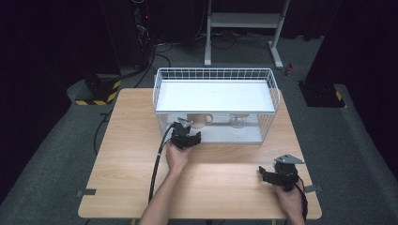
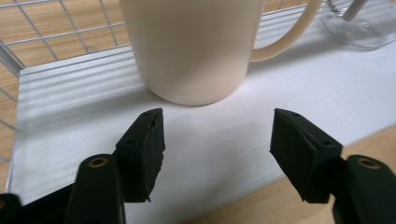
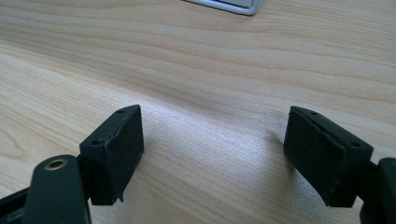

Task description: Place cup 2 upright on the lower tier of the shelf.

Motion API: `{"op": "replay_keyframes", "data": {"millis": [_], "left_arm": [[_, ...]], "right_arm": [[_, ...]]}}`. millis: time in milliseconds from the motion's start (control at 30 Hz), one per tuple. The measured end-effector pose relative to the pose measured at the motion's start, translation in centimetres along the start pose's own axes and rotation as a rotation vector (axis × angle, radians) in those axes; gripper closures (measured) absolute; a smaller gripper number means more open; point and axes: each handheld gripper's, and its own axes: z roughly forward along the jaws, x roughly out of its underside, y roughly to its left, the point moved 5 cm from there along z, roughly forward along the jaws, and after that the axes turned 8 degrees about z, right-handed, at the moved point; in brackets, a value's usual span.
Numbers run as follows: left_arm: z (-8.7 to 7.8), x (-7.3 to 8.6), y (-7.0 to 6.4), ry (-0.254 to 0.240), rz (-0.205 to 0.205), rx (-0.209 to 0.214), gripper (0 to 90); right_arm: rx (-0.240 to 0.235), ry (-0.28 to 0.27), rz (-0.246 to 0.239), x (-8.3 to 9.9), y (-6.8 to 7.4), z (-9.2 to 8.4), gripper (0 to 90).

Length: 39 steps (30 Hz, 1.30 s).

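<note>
A cream mug (image 1: 201,120) stands on the white lower floor of a white wire rack (image 1: 216,71), under its upper shelf. Through the left gripper view the mug (image 2: 196,46) looms close ahead, handle to the right. My left gripper (image 1: 188,135) is at the rack's front opening, just short of the mug. This left gripper (image 2: 217,140) is open, with nothing between its pads. A clear glass (image 1: 238,122) sits to the right of the mug, and its base (image 2: 359,23) shows at the upper right. My right gripper (image 1: 266,174) rests low over the bare wood, and the right gripper (image 3: 215,144) is open and holds nothing.
The wooden table (image 1: 131,154) has free room to the left and front of the rack. The rack's white floor liner (image 2: 70,116) reaches almost to its front edge. Beyond the table stand a metal frame (image 1: 244,28) and hazard-striped bases on a dark floor.
</note>
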Motion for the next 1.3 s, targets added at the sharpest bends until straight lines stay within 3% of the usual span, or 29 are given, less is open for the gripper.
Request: {"op": "replay_keyframes", "data": {"millis": [567, 933, 1300], "left_arm": [[-3.5, 0.3, 0.6, -0.056, 0.006, 0.021, 27.7], [-5.3, 0.8, 1.4, -0.094, -0.031, 0.035, 26.1], [-6.6, 1.3, 2.0, -0.09, -0.038, 0.049, 23.0]], "right_arm": [[0.0, 0.0, 0.0, 0.0, 0.0, 0.0, 20.3], [0.0, 0.0, 0.0, 0.0, 0.0, 0.0, 20.3], [0.0, 0.0, 0.0, 0.0, 0.0, 0.0, 20.3]]}}
